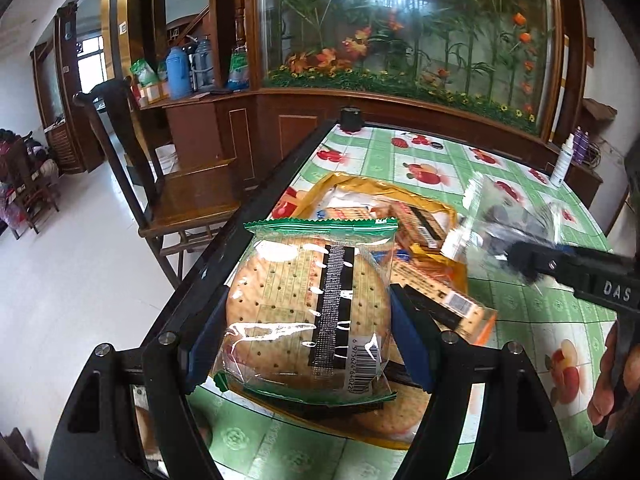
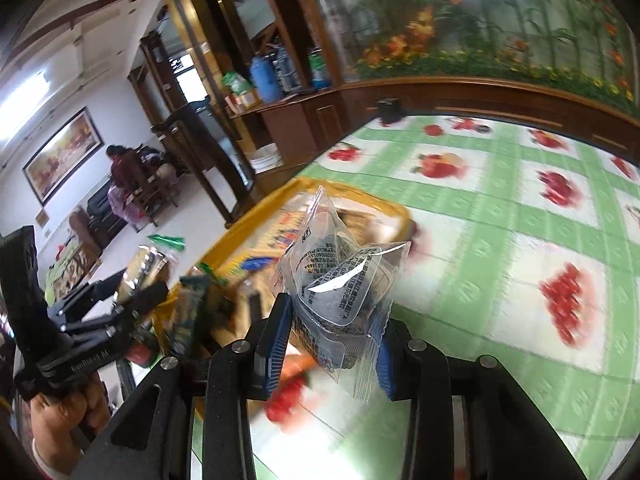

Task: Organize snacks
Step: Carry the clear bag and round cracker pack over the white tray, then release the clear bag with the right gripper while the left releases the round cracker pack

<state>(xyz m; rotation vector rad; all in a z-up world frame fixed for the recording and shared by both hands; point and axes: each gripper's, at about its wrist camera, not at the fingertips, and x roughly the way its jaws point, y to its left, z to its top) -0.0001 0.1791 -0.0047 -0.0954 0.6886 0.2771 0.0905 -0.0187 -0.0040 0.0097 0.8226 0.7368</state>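
Observation:
My left gripper (image 1: 308, 332) is shut on a round cracker pack (image 1: 304, 308) in a clear wrapper with green ends, held above the table's near-left edge. Behind it a yellow tray (image 1: 352, 184) holds several snack packs. To the right, my right gripper (image 1: 524, 260) carries a clear packet of dark snack (image 1: 496, 216). In the right wrist view my right gripper (image 2: 332, 348) is shut on that clear packet (image 2: 340, 280), over the yellow tray's (image 2: 396, 212) near end. The left gripper (image 2: 132, 300) with the cracker pack (image 2: 142, 264) is at the left.
A green checked cloth with fruit prints covers the table (image 1: 520, 320). Another cracker pack (image 1: 388, 420) and an orange bar pack (image 1: 464, 304) lie under my left gripper. A wooden chair (image 1: 188, 196) stands left of the table. A white bottle (image 1: 562, 160) stands far right.

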